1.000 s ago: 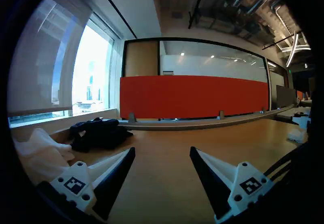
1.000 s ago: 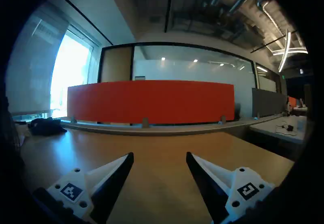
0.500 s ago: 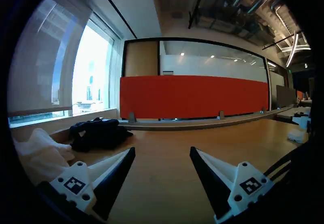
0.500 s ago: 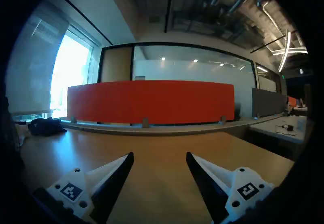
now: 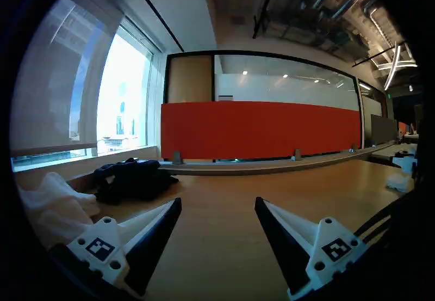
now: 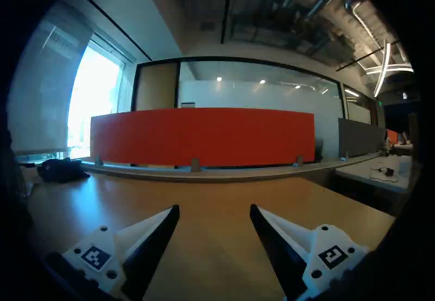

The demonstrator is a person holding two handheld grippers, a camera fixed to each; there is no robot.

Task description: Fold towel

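Towel [image 5: 53, 206]: apparently the crumpled white heap at the desk's [image 5: 228, 246] window-side edge, just beside a dark bundle [image 5: 130, 180], unfolded. My left gripper [image 5: 217, 199] and right gripper [image 6: 214, 206] are spread wide, holding nothing. I judge the folding not yet begun.

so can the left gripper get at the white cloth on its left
Probably yes: the left gripper has its jaws open and empty, and bare table lies between it and the white cloth off to its left. The black bundle sits farther back, out of the path.
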